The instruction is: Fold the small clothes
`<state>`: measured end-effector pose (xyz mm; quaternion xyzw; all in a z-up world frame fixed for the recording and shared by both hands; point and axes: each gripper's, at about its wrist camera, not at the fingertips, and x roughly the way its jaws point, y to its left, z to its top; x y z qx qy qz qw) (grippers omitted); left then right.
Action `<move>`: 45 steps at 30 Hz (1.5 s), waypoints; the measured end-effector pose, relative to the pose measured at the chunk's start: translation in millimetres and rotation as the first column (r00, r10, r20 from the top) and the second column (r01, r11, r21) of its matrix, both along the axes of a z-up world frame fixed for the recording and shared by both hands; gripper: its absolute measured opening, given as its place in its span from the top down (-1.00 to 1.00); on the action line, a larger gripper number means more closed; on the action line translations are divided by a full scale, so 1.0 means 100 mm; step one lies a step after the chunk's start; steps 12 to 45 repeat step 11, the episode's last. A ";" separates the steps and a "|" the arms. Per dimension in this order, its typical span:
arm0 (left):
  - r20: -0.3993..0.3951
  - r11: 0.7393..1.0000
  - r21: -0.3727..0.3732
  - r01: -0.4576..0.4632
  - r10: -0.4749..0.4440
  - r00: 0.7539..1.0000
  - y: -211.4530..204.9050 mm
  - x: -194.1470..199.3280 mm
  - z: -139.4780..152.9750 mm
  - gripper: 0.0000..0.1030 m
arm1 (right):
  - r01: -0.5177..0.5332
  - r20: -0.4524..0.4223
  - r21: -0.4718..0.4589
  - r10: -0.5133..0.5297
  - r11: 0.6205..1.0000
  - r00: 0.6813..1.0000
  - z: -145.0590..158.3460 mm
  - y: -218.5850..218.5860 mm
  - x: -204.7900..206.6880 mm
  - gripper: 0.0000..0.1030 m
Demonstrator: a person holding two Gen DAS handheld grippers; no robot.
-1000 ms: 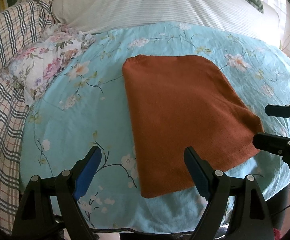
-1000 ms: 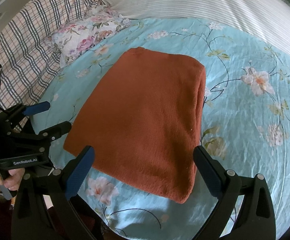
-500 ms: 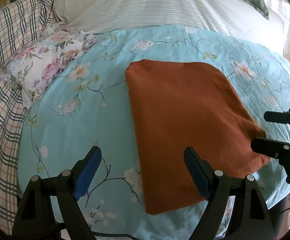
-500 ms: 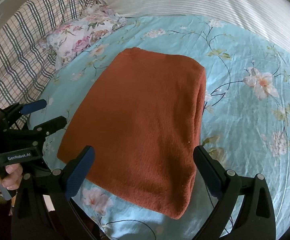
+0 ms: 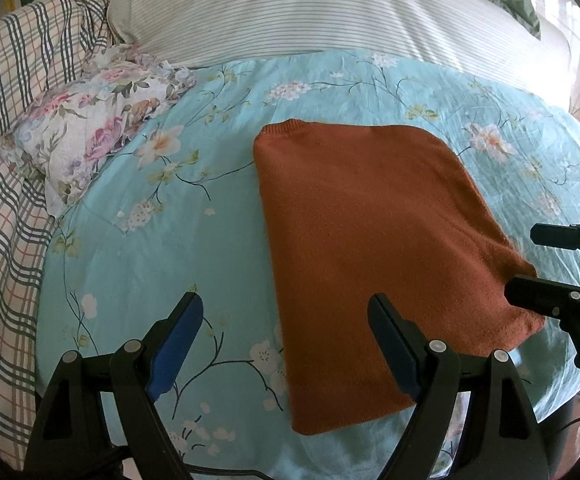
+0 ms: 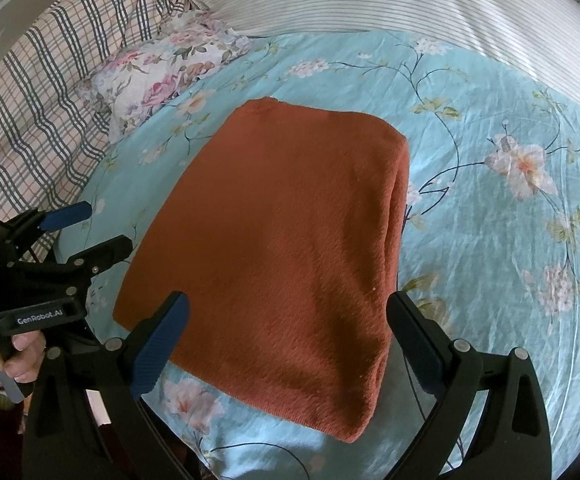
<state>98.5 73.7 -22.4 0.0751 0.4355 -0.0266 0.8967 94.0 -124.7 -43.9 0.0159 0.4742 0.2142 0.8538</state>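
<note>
A rust-orange knit garment (image 5: 374, 240) lies folded into a rectangle on the turquoise floral sheet (image 5: 161, 240); it also shows in the right wrist view (image 6: 290, 256). My left gripper (image 5: 285, 316) is open and empty, hovering over the garment's near left edge. My right gripper (image 6: 290, 320) is open and empty above the garment's near end. The right gripper also shows at the right edge of the left wrist view (image 5: 530, 264), and the left gripper at the left of the right wrist view (image 6: 93, 228).
A floral pillow (image 5: 85, 144) lies at the left of the sheet. A plaid blanket (image 5: 5, 160) lies further left. A striped white cover (image 5: 310, 12) spreads behind. The bed's front edge is right below the grippers.
Both grippers have pulled back and risen slightly from the garment; it sits a bit lower and farther in view. Both stay open. The garment has not moved.
</note>
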 end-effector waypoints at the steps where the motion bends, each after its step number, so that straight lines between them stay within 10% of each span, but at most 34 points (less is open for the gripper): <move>1: 0.001 1.000 0.002 0.001 -0.001 1.000 0.00 0.00 0.00 -0.65 | 0.001 0.001 0.001 -0.001 1.000 1.000 0.01 -0.01 0.00 -0.92; 45: 0.005 1.000 0.001 0.001 -0.001 1.000 -0.02 0.00 0.01 -0.65 | 0.007 -0.011 0.010 -0.007 1.000 1.000 -0.04 -0.06 0.08 -0.92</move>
